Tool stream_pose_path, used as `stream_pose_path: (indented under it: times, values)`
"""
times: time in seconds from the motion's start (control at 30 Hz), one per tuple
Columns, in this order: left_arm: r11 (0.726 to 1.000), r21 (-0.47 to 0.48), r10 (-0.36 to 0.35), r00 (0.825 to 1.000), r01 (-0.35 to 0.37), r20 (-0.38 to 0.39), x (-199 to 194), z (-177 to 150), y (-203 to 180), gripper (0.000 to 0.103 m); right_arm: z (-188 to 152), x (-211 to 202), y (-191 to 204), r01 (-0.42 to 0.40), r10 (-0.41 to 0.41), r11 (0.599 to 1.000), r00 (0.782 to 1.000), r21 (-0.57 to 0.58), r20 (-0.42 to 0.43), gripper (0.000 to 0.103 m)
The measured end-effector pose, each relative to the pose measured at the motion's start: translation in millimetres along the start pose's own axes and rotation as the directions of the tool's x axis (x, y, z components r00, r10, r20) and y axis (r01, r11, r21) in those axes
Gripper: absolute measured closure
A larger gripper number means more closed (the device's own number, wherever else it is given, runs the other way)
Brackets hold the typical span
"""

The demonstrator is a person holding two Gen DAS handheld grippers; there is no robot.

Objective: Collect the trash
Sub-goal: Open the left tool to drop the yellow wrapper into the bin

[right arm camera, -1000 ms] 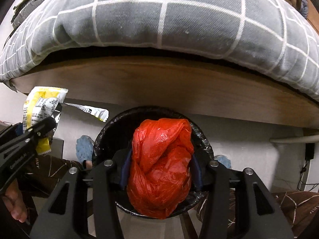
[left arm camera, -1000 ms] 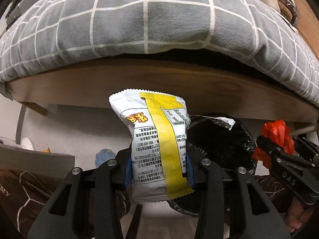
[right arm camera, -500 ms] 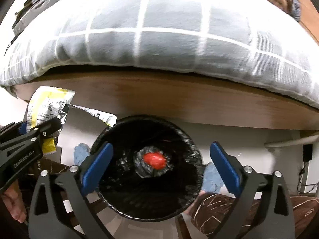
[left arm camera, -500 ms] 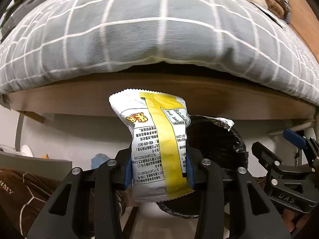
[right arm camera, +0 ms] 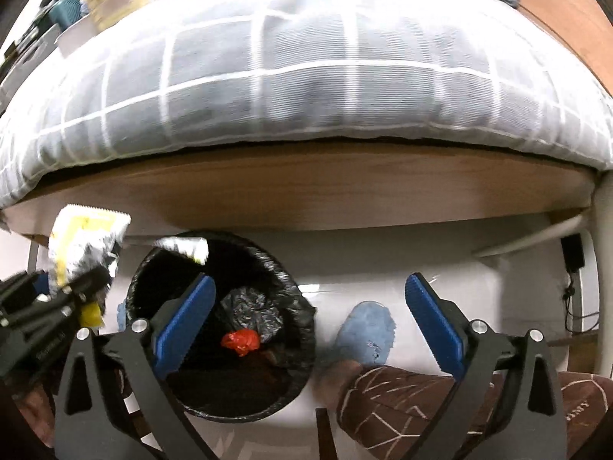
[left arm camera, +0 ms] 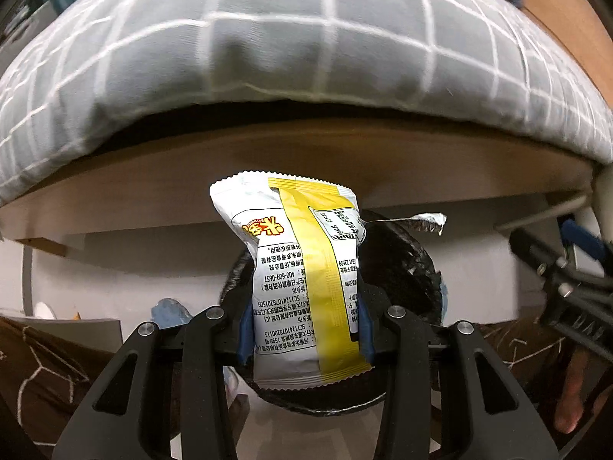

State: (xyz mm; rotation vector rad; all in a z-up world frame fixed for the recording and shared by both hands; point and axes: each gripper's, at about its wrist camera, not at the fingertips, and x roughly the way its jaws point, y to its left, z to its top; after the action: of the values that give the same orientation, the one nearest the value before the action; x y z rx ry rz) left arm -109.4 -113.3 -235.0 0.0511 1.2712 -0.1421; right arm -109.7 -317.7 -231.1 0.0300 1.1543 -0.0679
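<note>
Behind everything, a grey quilt with a white grid pattern (left arm camera: 291, 50) bulged over the edge of a brown wooden bed frame (left arm camera: 345, 161), with a pale floor below. On that floor stood a round bin lined with a crinkled black plastic bag (right arm camera: 283, 280).

Left gripper (left arm camera: 304, 329): its blue-padded fingers were pressed against both sides of a white and yellow printed snack wrapper (left arm camera: 302, 280), pinching it around its lower half. The wrapper stood upright, serrated top edge uppermost, print upside down. A torn silver strip (left arm camera: 413, 222) stuck out from its upper right corner. In the left wrist view the wrapper hung directly in front of the bin opening; in the right wrist view it (right arm camera: 84, 245) sat at the bin's left rim, held above floor level.

Right gripper (right arm camera: 310, 329): fingers spread wide, blue pads (right arm camera: 433, 322) well apart, nothing between them. The left pad overlapped the bin mouth; the right pad hung over the floor beside the bin.

A small crumpled red plastic bag (right arm camera: 241, 341) lay at the bottom of the bin on the black liner.

A fuzzy light-blue slipper (right arm camera: 367, 333) rested just right of the bin, above a brown trouser leg with pale line pattern (right arm camera: 413, 395).
</note>
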Motion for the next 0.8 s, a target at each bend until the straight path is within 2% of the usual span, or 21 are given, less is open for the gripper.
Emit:
stream_pose_path:
  times: [0.3,0.57,0.77,0.8]
  values:
    - [0.998,0.059,-0.015,0.999,0.018,-0.044,27,-4,-19,0.063,-1,-14,-24,0.024,-0.024,0.999,0.999,0.04,0.022,0.008]
    - [0.995,0.098,0.006,0.999,-0.001,-0.046,32,-9,-22,0.06,0,-14,-18,0.014,-0.014,1.0,1.0,0.017,0.022,0.008]
    - [0.994,0.106,0.018,0.999,-0.015,-0.027,28,-9,-20,0.041,1,-11,-16,0.01,-0.01,1.0,1.0,0.013,0.016,0.008]
    - [0.994,0.108,0.021,0.999,-0.018,-0.027,28,-9,-19,0.036,2,-11,-15,0.009,-0.009,1.0,1.0,0.013,0.015,0.008]
